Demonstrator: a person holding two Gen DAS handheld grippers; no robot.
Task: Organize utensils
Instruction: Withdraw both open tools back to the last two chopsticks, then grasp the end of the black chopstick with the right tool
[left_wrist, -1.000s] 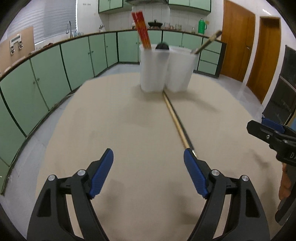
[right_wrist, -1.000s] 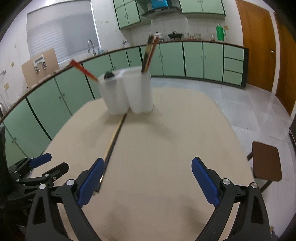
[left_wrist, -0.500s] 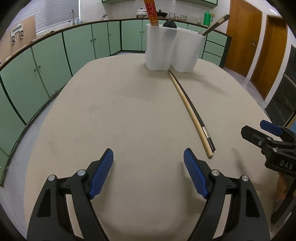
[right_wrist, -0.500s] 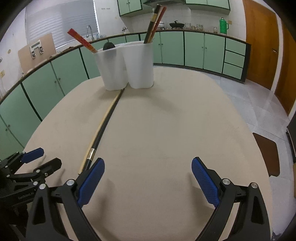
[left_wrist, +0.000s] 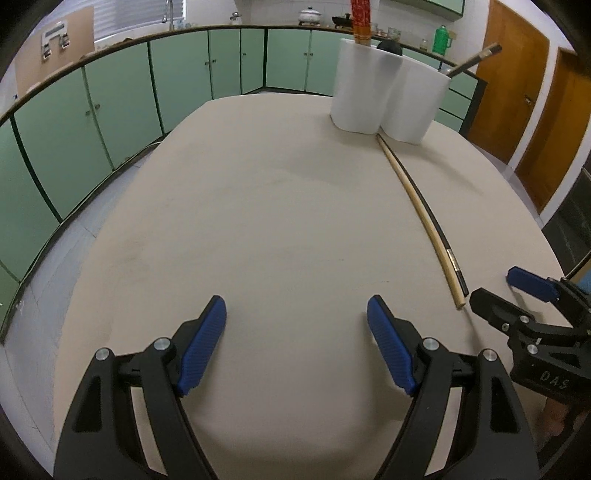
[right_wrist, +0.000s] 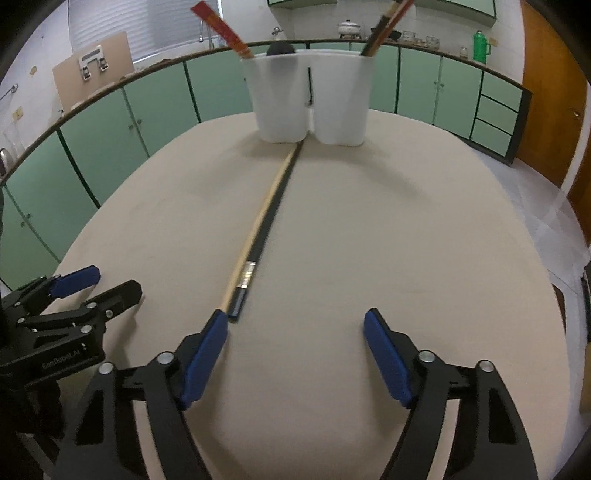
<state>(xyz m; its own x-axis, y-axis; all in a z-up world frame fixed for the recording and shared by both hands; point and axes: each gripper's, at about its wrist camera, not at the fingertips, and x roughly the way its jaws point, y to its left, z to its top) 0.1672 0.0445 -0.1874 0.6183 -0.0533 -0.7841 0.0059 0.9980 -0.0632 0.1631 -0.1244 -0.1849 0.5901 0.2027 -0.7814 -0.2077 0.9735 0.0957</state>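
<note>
Two chopsticks (right_wrist: 258, 236), one pale and one black, lie side by side on the counter (right_wrist: 406, 240), running lengthwise from the far white holder (right_wrist: 310, 99) to their near ends, just ahead of the right gripper (right_wrist: 295, 328)'s left jaw, nearer than the left gripper (left_wrist: 295, 314); both grippers' jaws apart, empty.

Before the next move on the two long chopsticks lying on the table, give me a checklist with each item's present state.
1. Right claw open: ok, jaws spread wide with nothing between them.
2. Left claw open and empty: ok.
3. Chopsticks between the right claw's jaws: not ok; the light chopstick and the dark chopstick end beside its left fingertip, off centre.
4. Chopsticks lie together for one grasp: ok, side by side on the table.
5. White holder upright with room: upright ok; free space inside cannot tell.
6. Claws apart from each other: ok, a gap shows between them.
</note>
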